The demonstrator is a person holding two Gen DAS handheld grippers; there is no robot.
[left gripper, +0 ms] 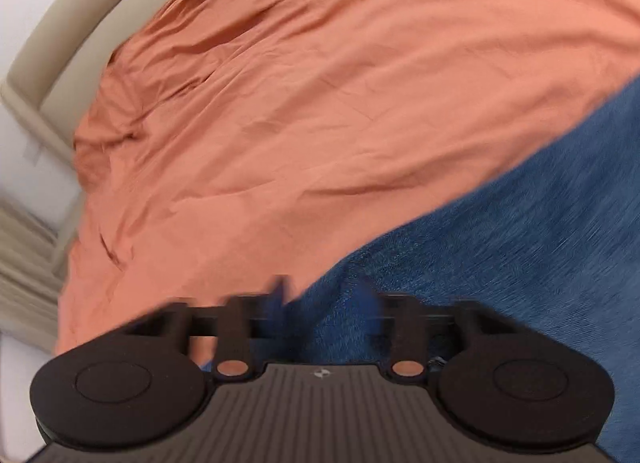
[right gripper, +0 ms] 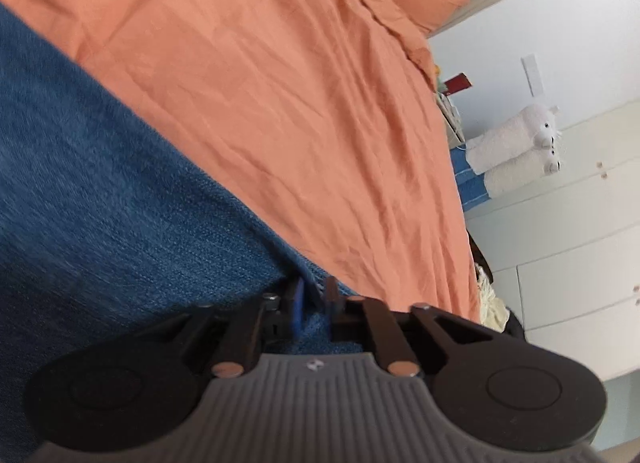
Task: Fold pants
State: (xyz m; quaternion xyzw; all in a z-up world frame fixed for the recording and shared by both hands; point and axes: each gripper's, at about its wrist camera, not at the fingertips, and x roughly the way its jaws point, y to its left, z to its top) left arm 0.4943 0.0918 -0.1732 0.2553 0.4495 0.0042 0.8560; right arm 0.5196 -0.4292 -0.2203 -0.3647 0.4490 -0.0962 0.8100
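fingers of my left gripper (left gripper: 326,299) stand apart, blurred, over the edge of the blue denim pants (left gripper: 500,223) on the wrinkled orange bedsheet (left gripper: 320,83). my right gripper (right gripper: 314,299) has its fingers narrowly apart, denim between them; whether they pinch it i cannot tell.

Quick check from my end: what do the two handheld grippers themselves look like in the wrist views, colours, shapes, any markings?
Both look alike. The left gripper and right gripper each have a grey ribbed base plate with a small white emblem, two round black discs at the sides, black linkage bars on shiny metal pivot pins, and blue-padded fingertips. No cables, hands or sleeves show.
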